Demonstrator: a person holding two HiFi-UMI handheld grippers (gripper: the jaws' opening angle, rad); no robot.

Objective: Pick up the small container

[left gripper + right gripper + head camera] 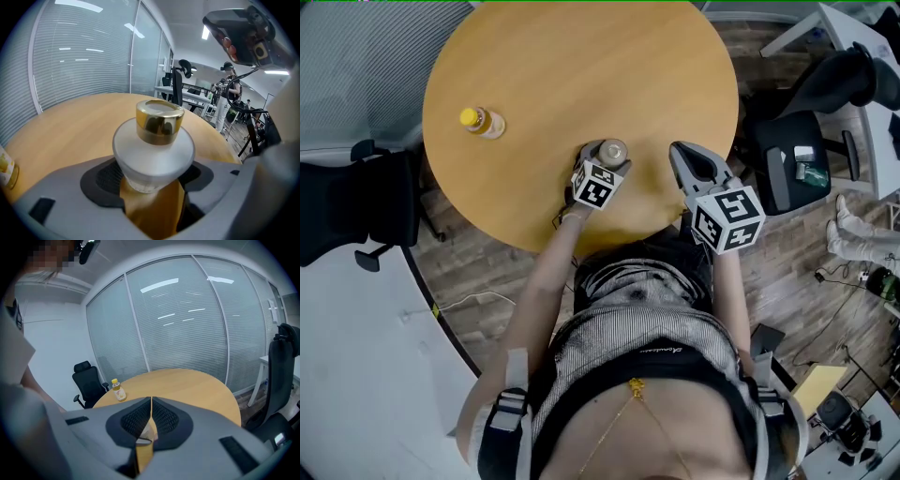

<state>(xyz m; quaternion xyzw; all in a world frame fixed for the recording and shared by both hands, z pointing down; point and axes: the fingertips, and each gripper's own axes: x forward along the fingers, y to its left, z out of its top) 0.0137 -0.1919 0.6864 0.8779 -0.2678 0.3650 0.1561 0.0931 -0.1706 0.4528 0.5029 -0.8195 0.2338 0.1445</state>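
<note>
The small container [613, 151] is a frosted white jar with a gold lid [159, 121], near the front of the round wooden table [581, 66]. My left gripper [602, 159] is shut on it, its grey jaws pressing the jar's lower body [153, 159] from both sides. Whether the jar rests on the wood or hangs just above it cannot be told. My right gripper [680, 150] hovers beside it to the right, over the table's front right edge. In the right gripper view its jaws meet with nothing between them [151, 401].
A small bottle with a yellow cap [481, 122] stands at the table's left [118, 390]. Black office chairs stand off the table to the left [356, 202] and right [792, 159]. Glass walls with blinds [187, 319] lie beyond the table.
</note>
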